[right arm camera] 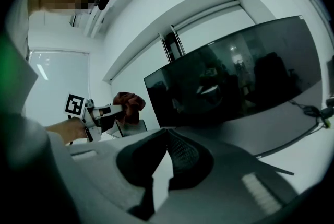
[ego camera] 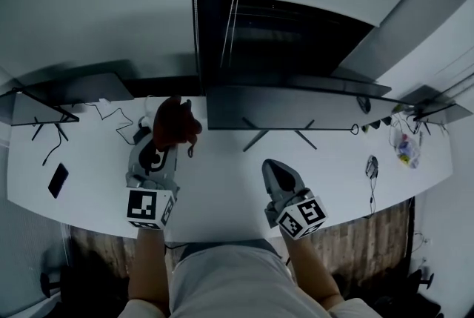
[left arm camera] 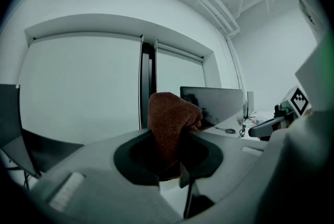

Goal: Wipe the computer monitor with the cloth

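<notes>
Left hand-held gripper (ego camera: 166,144) clamps cloth (ego camera: 176,118); right hand-held gripper (ego camera: 278,170) closed.

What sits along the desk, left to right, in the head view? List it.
Black phone → cloth held in the left gripper → right gripper → small dark corded device → clear bag of small items.

The cloth (ego camera: 175,122) sits between the jaws of the left gripper (ego camera: 169,137), above the table (ego camera: 222,190). The monitor (ego camera: 296,109) stands on the table ahead and to the right of that gripper, straight ahead of the right gripper (ego camera: 278,172). A phone (ego camera: 58,179) lies on the table well left of the left gripper. A second screen (ego camera: 74,95) stands ahead of the phone.
</notes>
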